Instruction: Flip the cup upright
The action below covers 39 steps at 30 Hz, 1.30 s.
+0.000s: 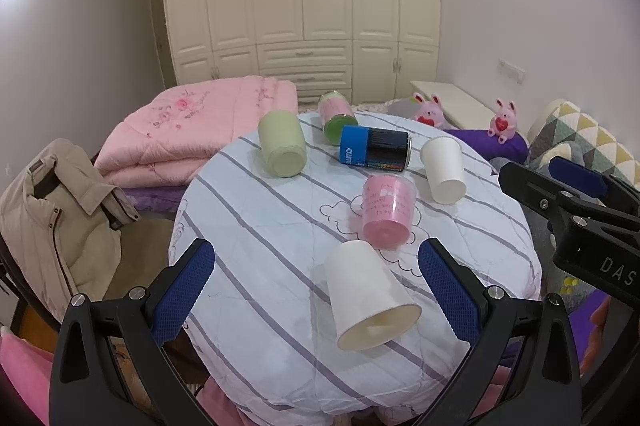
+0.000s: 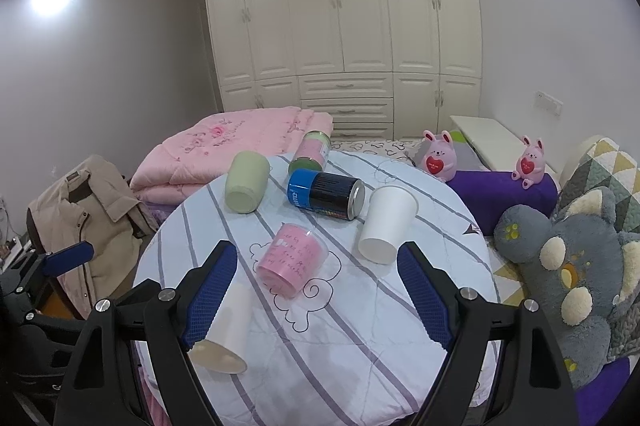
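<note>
White paper cup (image 1: 370, 296) is shown lying on its side near the striped worktop (image 1: 256, 226) edge, between the spread left hand-held gripper (image 1: 316, 290). It should be pinched mid-wall, lightly, then rotated mouth-up. The right hand-held gripper (image 2: 316, 290) is likewise spread, empty. The cup's far side is hidden.

White cup (image 1: 370, 300); pink cup (image 1: 387, 212); striped tablecloth (image 1: 260, 226).
</note>
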Each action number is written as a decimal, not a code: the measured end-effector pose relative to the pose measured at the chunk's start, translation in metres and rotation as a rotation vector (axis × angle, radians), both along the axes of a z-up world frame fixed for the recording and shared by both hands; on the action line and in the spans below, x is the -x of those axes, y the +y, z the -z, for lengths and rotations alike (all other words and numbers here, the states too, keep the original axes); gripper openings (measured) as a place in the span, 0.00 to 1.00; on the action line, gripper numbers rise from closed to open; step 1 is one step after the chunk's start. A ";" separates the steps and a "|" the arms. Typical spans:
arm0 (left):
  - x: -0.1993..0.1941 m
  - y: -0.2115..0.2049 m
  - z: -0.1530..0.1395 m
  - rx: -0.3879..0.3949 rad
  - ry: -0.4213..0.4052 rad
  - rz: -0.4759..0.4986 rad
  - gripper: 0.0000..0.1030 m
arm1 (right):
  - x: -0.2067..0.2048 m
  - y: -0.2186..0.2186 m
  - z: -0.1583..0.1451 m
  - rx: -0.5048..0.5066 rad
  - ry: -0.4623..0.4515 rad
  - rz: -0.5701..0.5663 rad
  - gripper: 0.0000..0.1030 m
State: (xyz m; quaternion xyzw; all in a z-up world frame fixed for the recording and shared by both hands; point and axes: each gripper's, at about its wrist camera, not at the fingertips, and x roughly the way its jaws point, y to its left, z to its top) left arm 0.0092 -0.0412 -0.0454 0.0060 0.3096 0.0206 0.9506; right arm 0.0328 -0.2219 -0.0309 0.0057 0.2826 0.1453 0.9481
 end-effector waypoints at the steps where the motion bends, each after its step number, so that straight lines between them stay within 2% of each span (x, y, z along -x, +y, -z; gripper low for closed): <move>1: 0.000 0.000 0.000 0.000 0.002 0.001 1.00 | 0.000 0.000 0.000 0.000 0.000 -0.001 0.81; 30: 0.004 0.007 0.003 -0.001 0.014 0.004 1.00 | 0.007 0.008 0.007 0.026 0.000 -0.024 0.81; 39: 0.007 0.003 0.002 -0.003 -0.022 0.021 1.00 | 0.008 0.010 0.006 0.024 -0.014 -0.025 0.81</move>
